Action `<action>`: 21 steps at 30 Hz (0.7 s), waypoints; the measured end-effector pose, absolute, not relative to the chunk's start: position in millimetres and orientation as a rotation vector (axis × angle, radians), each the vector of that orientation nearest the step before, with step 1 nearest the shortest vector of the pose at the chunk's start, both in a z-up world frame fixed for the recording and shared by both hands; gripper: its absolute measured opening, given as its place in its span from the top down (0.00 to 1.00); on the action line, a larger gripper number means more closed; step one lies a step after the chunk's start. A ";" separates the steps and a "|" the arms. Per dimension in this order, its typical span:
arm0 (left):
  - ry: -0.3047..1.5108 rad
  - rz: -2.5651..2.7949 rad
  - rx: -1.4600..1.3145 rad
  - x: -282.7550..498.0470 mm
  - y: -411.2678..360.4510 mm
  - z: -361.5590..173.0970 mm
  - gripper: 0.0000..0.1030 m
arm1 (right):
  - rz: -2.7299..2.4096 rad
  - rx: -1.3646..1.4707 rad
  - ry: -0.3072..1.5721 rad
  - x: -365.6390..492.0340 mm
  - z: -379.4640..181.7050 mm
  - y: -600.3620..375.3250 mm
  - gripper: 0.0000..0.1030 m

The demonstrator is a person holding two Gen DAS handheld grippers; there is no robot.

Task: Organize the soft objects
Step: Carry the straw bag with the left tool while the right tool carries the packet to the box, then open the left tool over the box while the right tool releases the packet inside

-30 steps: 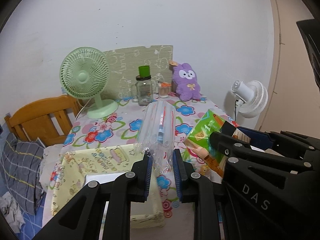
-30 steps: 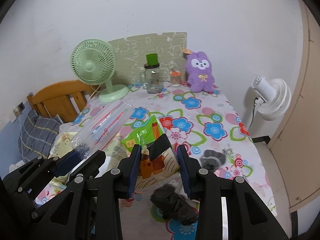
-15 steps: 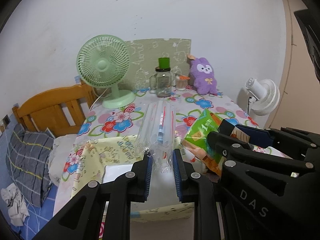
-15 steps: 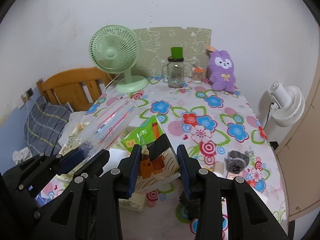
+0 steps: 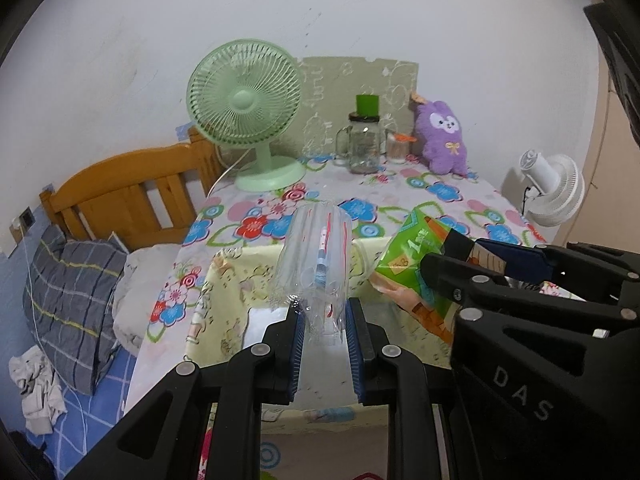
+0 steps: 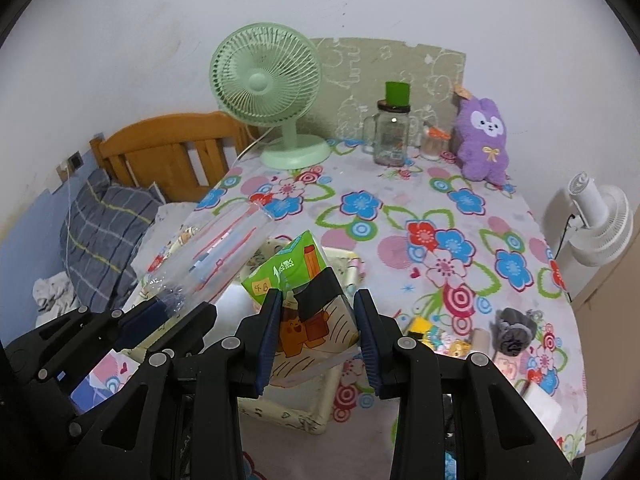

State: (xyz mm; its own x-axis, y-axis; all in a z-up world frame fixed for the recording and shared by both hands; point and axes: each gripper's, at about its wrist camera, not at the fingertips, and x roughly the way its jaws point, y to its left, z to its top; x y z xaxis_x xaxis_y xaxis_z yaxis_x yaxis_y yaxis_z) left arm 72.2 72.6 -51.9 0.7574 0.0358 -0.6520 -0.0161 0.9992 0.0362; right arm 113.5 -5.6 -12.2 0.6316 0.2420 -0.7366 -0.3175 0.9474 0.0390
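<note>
My left gripper (image 5: 323, 320) is shut on the end of a clear plastic bag (image 5: 316, 256) with pens inside, held in the air; the bag also shows in the right wrist view (image 6: 216, 256). My right gripper (image 6: 316, 332) is shut on a green and orange tissue pack (image 6: 308, 300), which also shows in the left wrist view (image 5: 416, 256). Both hang above a pale yellow fabric box (image 5: 236, 280) at the table's near left, whose rim also shows in the right wrist view (image 6: 316, 416). A purple plush bunny (image 6: 482, 140) sits at the far right.
On the floral table stand a green fan (image 6: 276, 92), a glass jar with a green lid (image 6: 392, 128) and a small jar (image 6: 432, 142). Grey socks (image 6: 514, 330) and small items lie at the near right. A wooden headboard (image 5: 128, 188), pillow (image 5: 68, 284) and white fan (image 6: 596, 216) flank the table.
Both grippers, holding their items, have risen and pulled back toward the table's near edge, so that more of the table, bed and floor shows. Neither grip has changed.
</note>
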 end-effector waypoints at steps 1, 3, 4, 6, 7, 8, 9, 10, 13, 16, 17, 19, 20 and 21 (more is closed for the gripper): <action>0.718 0.033 0.024 72.8 75.5 -54.1 0.82 | 0.324 -0.099 0.832 114.3 -14.0 -4.1 0.61; 0.727 0.036 0.019 74.0 79.1 -57.7 0.82 | 0.328 -0.103 0.842 116.8 -17.5 -0.5 0.61; 0.729 0.037 0.017 74.4 80.4 -59.5 0.82 | 0.330 -0.104 0.847 118.2 -19.3 1.0 0.61; 0.739 0.040 0.015 76.0 83.8 -64.6 0.82 | 0.333 -0.105 0.854 121.1 -23.2 3.7 0.61; 0.748 0.046 0.013 77.1 85.6 -67.8 0.82 | 0.334 -0.106 0.857 121.8 -24.7 5.1 0.61; 0.758 0.049 0.011 77.8 87.1 -70.8 0.82 | 0.337 -0.108 0.862 123.7 -27.3 7.0 0.61; 0.767 0.051 0.009 78.3 88.9 -73.6 0.82 | 0.342 -0.109 0.868 125.9 -29.9 9.5 0.61; 0.777 0.055 0.007 78.7 90.5 -76.5 0.82 | 0.349 -0.111 0.871 127.6 -32.1 12.5 0.61; 0.802 0.069 0.004 81.0 94.7 -82.6 0.81 | 0.366 -0.117 0.880 131.9 -37.8 20.2 0.61; 0.826 0.080 -0.002 84.5 99.8 -87.3 0.77 | 0.378 -0.119 0.896 136.8 -45.1 27.4 0.61; 0.832 0.083 -0.003 86.0 100.8 -88.7 0.73 | 0.381 -0.119 0.902 138.2 -47.3 28.6 0.61; 0.845 0.089 -0.003 88.6 101.4 -91.4 0.62 | 0.382 -0.119 0.912 141.5 -51.8 30.8 0.61; 0.853 0.094 -0.005 90.4 102.1 -92.9 0.58 | 0.383 -0.120 0.918 143.8 -53.9 31.6 0.61; 0.861 0.097 -0.011 92.2 103.3 -94.2 0.51 | 0.384 -0.117 0.925 146.0 -56.2 32.3 0.61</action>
